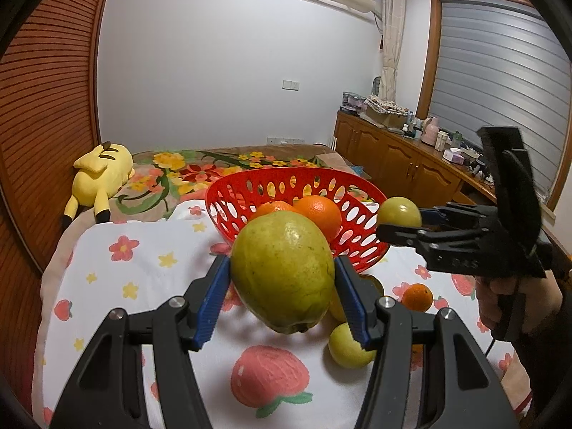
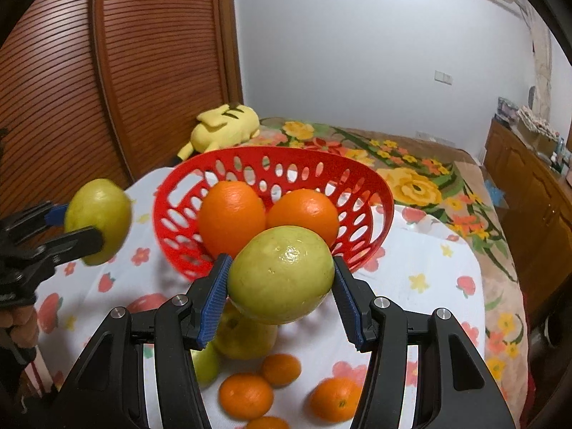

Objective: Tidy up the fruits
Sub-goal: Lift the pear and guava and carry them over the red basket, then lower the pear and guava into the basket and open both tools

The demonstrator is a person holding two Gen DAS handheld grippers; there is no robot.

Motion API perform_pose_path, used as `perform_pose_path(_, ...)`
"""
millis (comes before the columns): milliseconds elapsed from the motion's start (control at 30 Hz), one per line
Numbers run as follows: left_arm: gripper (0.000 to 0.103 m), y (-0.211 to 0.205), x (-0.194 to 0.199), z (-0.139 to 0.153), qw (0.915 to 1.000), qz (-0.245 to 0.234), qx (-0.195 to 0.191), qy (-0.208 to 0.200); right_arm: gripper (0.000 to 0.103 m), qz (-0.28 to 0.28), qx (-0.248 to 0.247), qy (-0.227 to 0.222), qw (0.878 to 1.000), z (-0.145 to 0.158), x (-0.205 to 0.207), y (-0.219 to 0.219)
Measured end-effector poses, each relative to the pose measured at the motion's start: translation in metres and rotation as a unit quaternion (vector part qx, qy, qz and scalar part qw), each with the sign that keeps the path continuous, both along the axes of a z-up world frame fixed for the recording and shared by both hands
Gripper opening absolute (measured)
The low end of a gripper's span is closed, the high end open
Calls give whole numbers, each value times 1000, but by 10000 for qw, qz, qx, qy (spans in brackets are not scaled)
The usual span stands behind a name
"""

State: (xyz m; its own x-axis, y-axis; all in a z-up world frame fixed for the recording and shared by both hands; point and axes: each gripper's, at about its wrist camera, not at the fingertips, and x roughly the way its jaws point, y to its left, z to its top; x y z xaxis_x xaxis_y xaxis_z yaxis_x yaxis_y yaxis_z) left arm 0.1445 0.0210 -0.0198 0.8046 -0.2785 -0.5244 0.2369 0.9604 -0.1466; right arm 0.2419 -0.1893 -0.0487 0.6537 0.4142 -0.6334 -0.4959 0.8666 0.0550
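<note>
A red perforated basket (image 1: 286, 171) (image 2: 279, 151) stands on the fruit-print cloth with two oranges (image 2: 230, 211) (image 2: 304, 214) inside. My left gripper (image 1: 282, 266) (image 2: 84, 227) is shut on a large green fruit (image 1: 282, 271) (image 2: 98, 214), held in the air just in front of the basket. My right gripper (image 2: 280, 268) (image 1: 400, 220) is shut on a round green fruit (image 2: 280, 273) (image 1: 398, 211), raised at the basket's near rim. Loose on the cloth lie several small oranges (image 2: 246, 395) (image 1: 417, 296) and green fruits (image 2: 246, 336) (image 1: 348, 346).
A yellow plush toy (image 1: 100, 175) (image 2: 225, 127) lies behind the basket on the flowered bedspread. A louvred wooden wardrobe (image 2: 71, 89) stands beside the bed, and a cluttered wooden cabinet (image 1: 393, 157) lines the opposite wall. A hand (image 1: 500, 304) grips the right gripper's handle.
</note>
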Motion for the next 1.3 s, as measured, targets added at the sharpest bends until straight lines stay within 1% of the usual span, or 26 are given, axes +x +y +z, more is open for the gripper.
perform_pose_path(400, 58, -1, 5, 3, 10000, -8, 9, -9, 57, 89, -252, 225, 9994, -10, 24, 11)
perform_pose_path(600, 58, -3, 15, 3, 10000, -27, 29, 37, 57, 57, -320, 281, 9991, -13, 31, 14)
perform_pose_path(733, 58, -7, 18, 3, 10000, -24, 55, 59, 57, 19, -151, 213, 9997, -7, 32, 10)
perform_pose_path(833, 58, -10, 20, 2, 9999, -72, 66, 65, 57, 4, -155, 132, 9998, -2, 31, 8)
perform_pose_path(1033, 58, -22, 29, 0, 9997, -184, 121, 93, 57, -41, 48, 13, 10000, 10, 17, -9)
perform_pose_path(1167, 58, -35, 39, -3, 9994, -260, 195, 110, 57, -72, 153, 0, 9999, 13, 9, -24)
perform_pose_path(1300, 58, -47, 51, -9, 9990, -324, 224, 211, 58, -106, 195, 18, 9998, 11, 0, -36)
